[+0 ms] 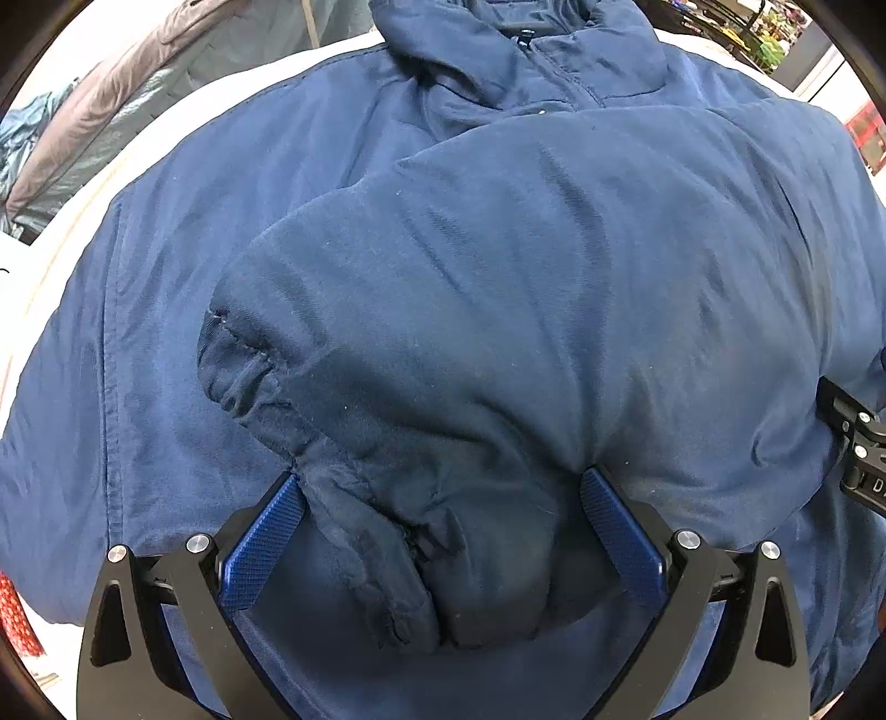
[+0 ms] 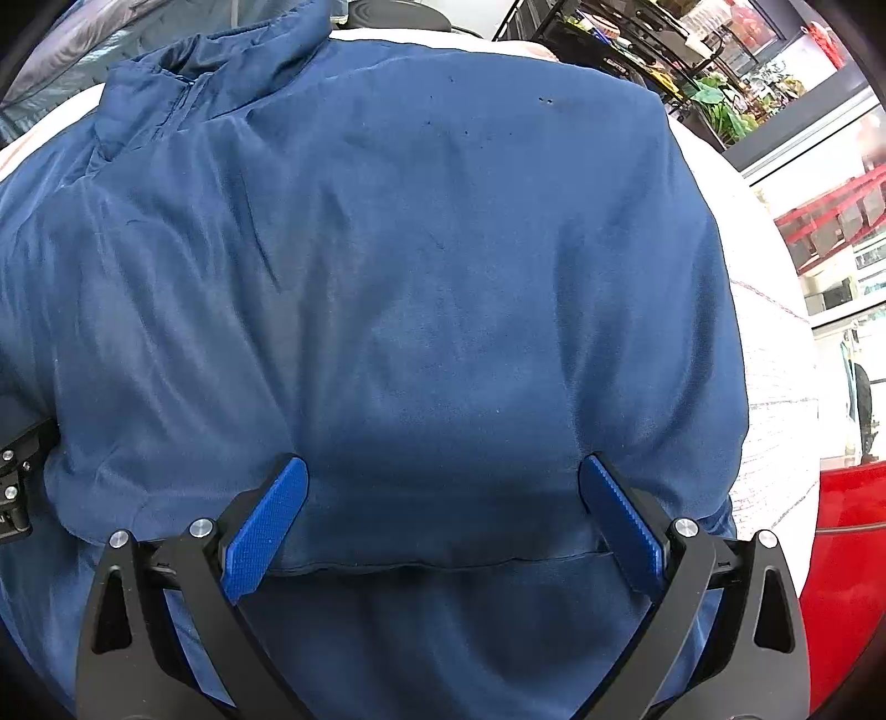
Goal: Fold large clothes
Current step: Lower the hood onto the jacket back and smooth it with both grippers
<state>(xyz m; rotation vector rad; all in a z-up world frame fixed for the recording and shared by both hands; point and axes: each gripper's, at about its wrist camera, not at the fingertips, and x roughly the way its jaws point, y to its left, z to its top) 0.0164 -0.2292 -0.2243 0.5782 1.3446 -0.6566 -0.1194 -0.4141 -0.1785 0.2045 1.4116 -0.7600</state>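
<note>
Jacket [image 1: 498, 266], navy blue and padded, lies spread over a white surface [image 1: 66, 260], its collar [image 1: 520, 50] and zip at the far end from both cameras. One sleeve [image 1: 387, 343] is folded across the jacket's body, and its gathered cuff [image 1: 382, 559] sits at the jacket's near edge.

The left claw [image 1: 443, 531] hangs over that cuff with its jaws spread wide. The cuff lies between the blue ribbed pads [image 1: 260, 548], but neither pad presses on it, so nothing is gripped. At the jacket's right side in the left wrist view, a black piece of the other tool shows at the frame edge.

The right claw [image 2: 443, 515] stands equally wide open over the jacket's folded panel, whose near hem [image 2: 432, 567] runs between its pads [image 2: 263, 531] without being pinched. The fabric under it is smooth with light creases.

Beyond the jacket's collar lies a grey-green padded garment [image 1: 111, 105]. To the jacket's right in the right wrist view are a red object [image 2: 847, 581] at the surface's edge and cluttered shelves [image 2: 664, 39] further off.
</note>
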